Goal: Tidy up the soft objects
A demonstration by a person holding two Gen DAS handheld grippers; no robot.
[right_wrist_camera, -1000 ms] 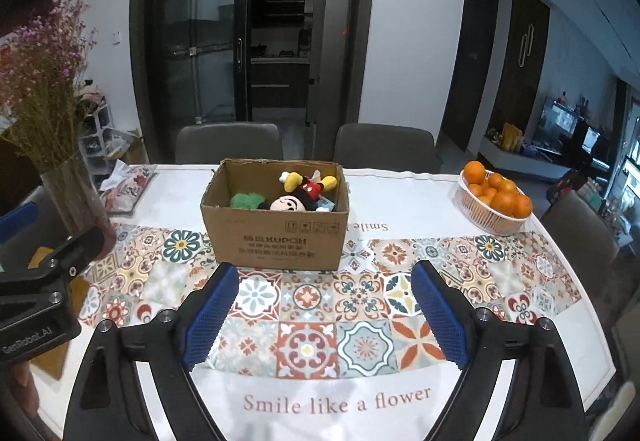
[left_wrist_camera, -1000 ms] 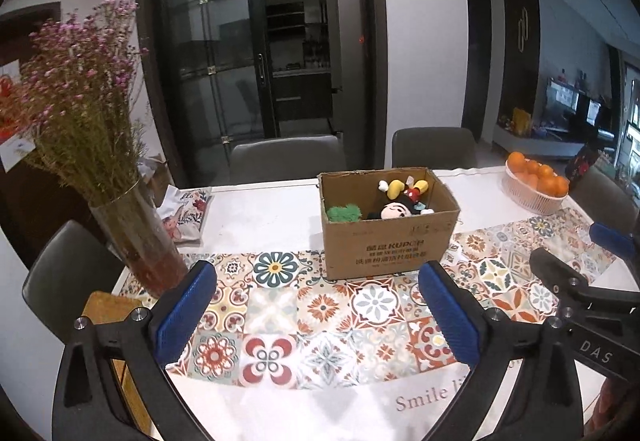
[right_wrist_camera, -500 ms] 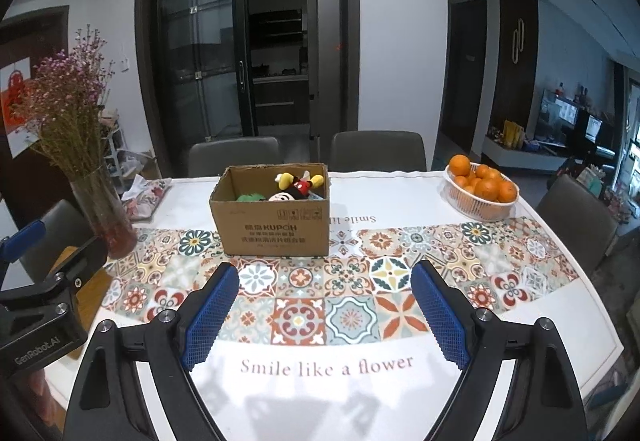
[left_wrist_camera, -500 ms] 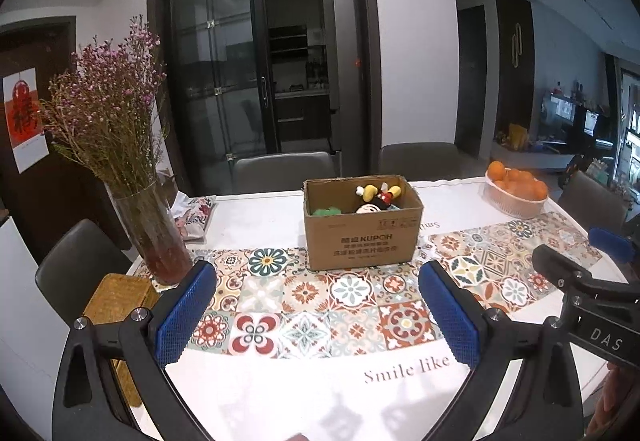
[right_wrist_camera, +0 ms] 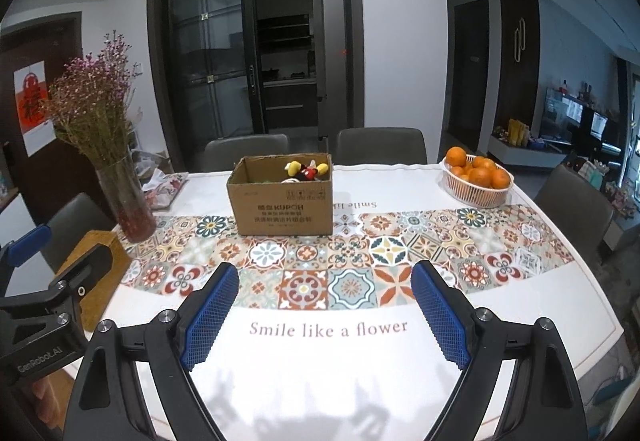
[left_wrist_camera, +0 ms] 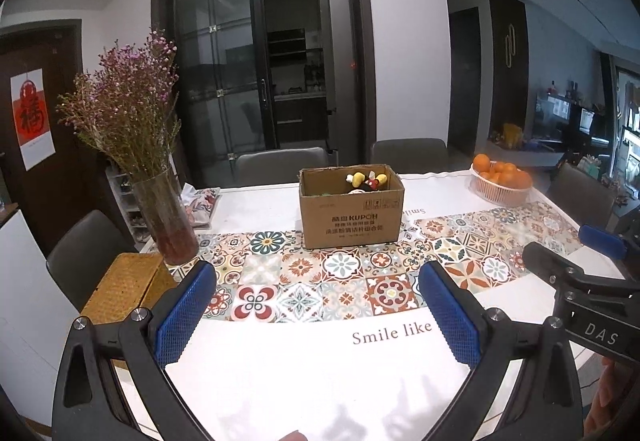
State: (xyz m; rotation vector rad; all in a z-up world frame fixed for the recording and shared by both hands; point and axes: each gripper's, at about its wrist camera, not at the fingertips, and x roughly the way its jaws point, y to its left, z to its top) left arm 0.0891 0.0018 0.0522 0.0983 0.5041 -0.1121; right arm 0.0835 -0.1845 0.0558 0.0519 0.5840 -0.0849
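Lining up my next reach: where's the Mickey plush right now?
The Mickey plush lies inside the open cardboard box, toward its right back corner, centre-left in the right wrist view, between the flower vase and orange basket.

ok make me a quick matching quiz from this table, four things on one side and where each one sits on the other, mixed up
Things:
1. plush toys
2. oranges
3. dried flowers
4. cardboard box

Places:
A. in a glass vase at the table's left end
B. on the patterned runner, mid-table
C. inside the cardboard box
D. in a white basket at the far right of the table

Pairs: 1-C, 2-D, 3-A, 4-B
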